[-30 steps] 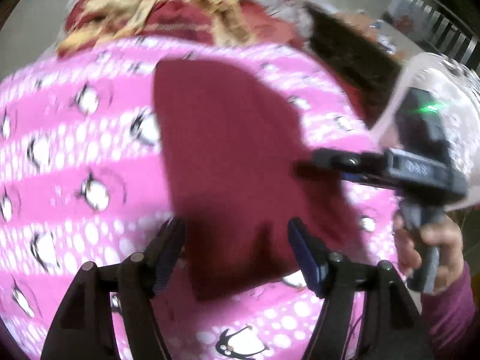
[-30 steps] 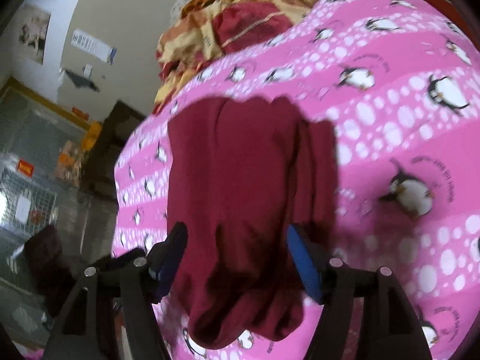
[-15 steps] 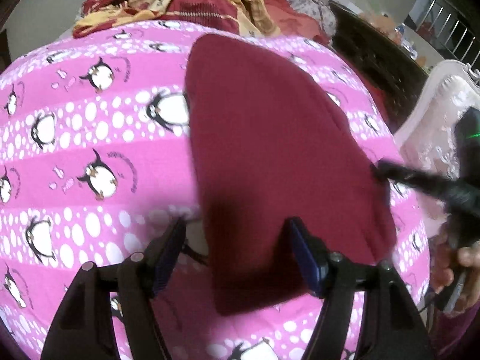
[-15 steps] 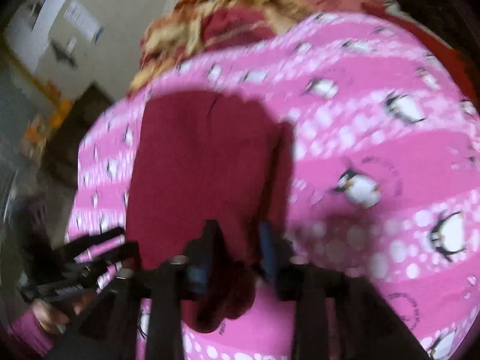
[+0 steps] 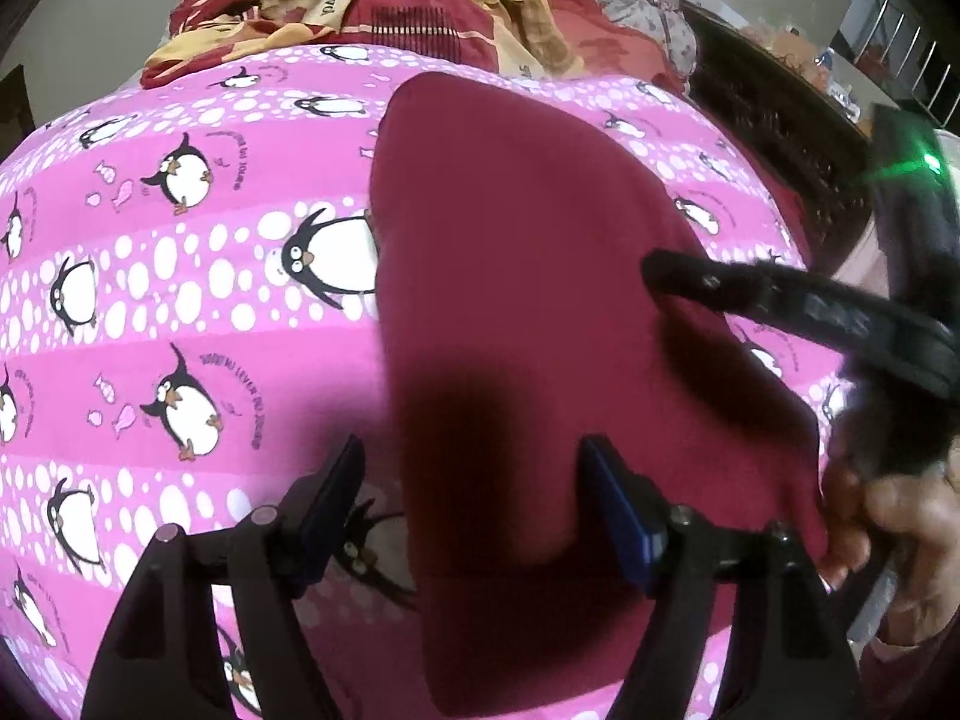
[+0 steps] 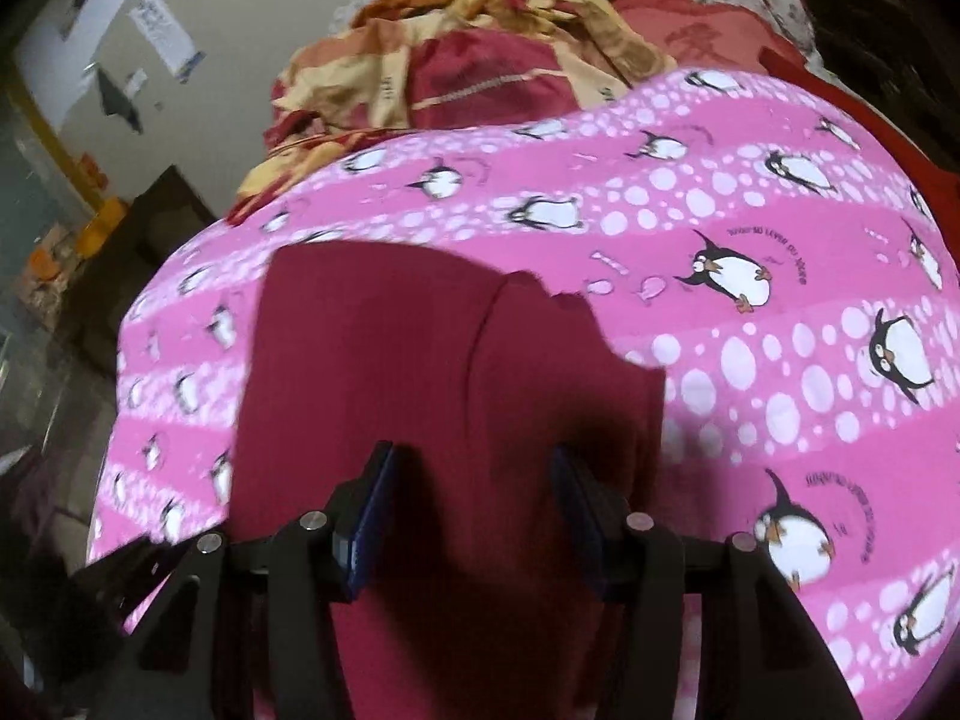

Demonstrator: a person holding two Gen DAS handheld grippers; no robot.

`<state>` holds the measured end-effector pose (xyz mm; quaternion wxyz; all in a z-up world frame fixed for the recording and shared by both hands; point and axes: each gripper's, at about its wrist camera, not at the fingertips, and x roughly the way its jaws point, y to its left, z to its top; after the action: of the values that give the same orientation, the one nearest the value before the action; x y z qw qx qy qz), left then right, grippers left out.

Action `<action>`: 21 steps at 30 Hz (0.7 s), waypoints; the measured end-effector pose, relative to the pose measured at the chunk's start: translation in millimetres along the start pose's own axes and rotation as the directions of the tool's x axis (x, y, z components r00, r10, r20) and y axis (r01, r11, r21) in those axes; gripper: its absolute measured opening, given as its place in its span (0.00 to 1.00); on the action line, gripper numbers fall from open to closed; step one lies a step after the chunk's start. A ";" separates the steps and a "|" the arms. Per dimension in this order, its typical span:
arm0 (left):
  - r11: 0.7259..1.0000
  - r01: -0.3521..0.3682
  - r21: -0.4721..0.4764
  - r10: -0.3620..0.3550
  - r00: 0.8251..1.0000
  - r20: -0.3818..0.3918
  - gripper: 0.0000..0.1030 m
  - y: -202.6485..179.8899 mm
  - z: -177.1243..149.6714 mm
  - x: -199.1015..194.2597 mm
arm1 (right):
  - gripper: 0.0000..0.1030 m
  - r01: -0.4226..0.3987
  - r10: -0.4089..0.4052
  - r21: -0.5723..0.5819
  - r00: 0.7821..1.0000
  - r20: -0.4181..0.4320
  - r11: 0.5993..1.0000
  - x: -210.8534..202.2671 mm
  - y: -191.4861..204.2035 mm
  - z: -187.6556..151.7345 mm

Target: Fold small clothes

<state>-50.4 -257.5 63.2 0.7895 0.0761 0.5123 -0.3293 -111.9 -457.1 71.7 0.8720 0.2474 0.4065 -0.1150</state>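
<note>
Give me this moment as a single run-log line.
stage: folding | item: dark red knit garment flat on pink penguin-print sheet | left gripper: open above garment | right gripper: open over garment

Plain maroon garment (image 5: 528,276), pink penguin-print blanket (image 5: 180,300) with white dots, red-and-yellow bedding (image 5: 372,6)

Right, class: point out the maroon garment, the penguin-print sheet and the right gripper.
maroon garment (image 5: 516,276): left wrist view, middle of the flat cloth.
penguin-print sheet (image 5: 198,312): left wrist view, bare pink stretch left of the garment.
right gripper (image 6: 474,516): right wrist view, midway between its open fingertips.
</note>
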 end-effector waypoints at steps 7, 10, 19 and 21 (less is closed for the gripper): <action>1.000 -0.002 -0.011 0.002 1.000 -0.008 0.74 -3.4 2.4 7.7 | 0.52 0.033 -0.033 -0.004 0.999 -0.023 0.999 10.6 -2.6 7.3; 1.000 -0.007 -0.006 0.007 1.000 -0.001 0.74 -3.8 0.7 4.6 | 0.54 0.034 -0.034 -0.010 0.999 -0.006 0.999 -12.1 0.3 -0.2; 1.000 -0.010 -0.012 0.010 1.000 0.008 0.74 -2.7 -2.5 3.7 | 0.55 0.083 -0.083 -0.070 0.997 -0.004 0.994 -47.0 1.0 -46.3; 1.000 -0.010 -0.015 0.010 1.000 0.007 0.74 -2.9 -3.4 3.4 | 0.54 0.117 -0.119 -0.080 0.993 -0.026 0.990 -39.8 -2.2 -50.4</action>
<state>-53.9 -259.8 59.3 0.7934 0.0715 0.5117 -0.3217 -171.3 -432.6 73.9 0.8664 0.1902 0.4380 -0.1464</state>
